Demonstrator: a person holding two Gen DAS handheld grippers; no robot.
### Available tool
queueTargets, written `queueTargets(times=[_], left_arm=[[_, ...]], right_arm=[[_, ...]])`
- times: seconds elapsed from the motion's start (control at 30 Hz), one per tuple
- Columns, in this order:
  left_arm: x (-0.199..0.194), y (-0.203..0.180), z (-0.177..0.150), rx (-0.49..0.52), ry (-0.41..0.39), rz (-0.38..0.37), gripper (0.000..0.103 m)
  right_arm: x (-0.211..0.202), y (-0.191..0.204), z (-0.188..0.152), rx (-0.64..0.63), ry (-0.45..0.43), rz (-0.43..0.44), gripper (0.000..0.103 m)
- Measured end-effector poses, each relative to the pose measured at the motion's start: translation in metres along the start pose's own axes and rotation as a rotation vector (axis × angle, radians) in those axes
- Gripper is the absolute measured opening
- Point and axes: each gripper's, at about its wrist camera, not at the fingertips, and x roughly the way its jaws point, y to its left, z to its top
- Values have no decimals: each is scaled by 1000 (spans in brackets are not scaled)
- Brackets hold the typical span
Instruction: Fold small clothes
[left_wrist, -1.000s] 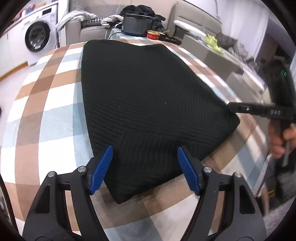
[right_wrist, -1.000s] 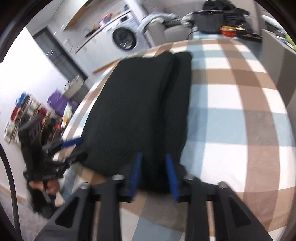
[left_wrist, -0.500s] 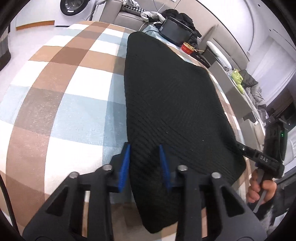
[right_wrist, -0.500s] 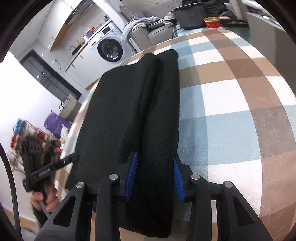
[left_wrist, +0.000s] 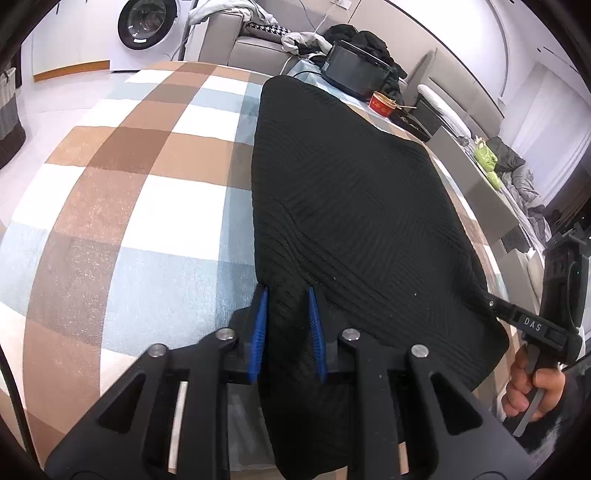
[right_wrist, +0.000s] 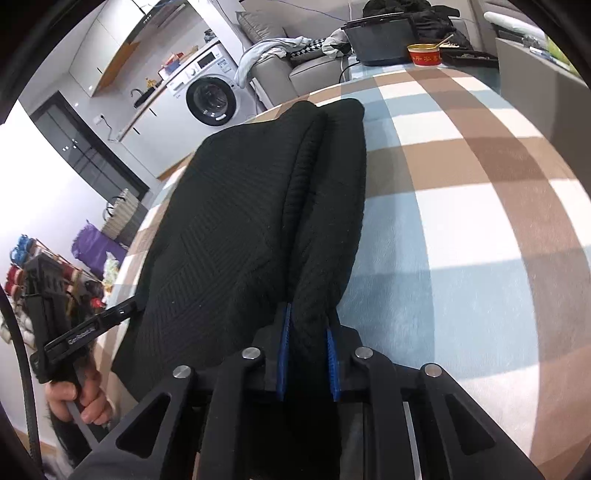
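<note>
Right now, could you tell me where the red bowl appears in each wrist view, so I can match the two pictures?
Left wrist: red bowl upper right of centre, past the black garment's far end.
Right wrist: red bowl at top right, beside the black box.
Shared landmark: washing machine.

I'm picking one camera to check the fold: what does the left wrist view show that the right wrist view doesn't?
Only the left wrist view shows the left gripper shut on the garment's near left edge, and the flat top face. Only the right wrist view shows the right gripper shut on the doubled right edge. Both show the garment, checked cloth, washer and red bowl.
</note>
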Motion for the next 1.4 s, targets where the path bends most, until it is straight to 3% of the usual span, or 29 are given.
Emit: queueTargets(times=[0.23,0.33,0.43,0.57,0.67,0.7,0.83,1.03,1.17,1.4], left_arm=[[-22,-2,-16,45,-35,55,25],[-34,-10,-24,94,-65,86,32],[-45,-16,-31,132,-105,96,45],[-59,-22,-38,158,-169,101,66],[-69,-26,-45,176,-228,109,82],[-73,-29,-47,188,-251,118,84],[-88,-40,-59,240,-331,153,102],[-102,-46,-74,256,-408,161,102],[-104,-47,-79,255,-420,146,102],[-111,-43,-82,248,-452,128,102]], right_arm=[[-22,-6,-10,-47,-17,-83,22],[-34,-3,-13,-95,-53,-129,30],[-48,1,-15,-107,-110,-131,51],[-65,16,-23,-175,-187,-93,90],[-72,30,-29,-240,-244,-83,98],[-74,35,-32,-257,-260,-82,103],[-78,45,-43,-293,-311,-60,103],[-82,53,-60,-310,-398,10,103],[-81,62,-67,-361,-418,-4,103],[-82,61,-73,-339,-484,-23,103]])
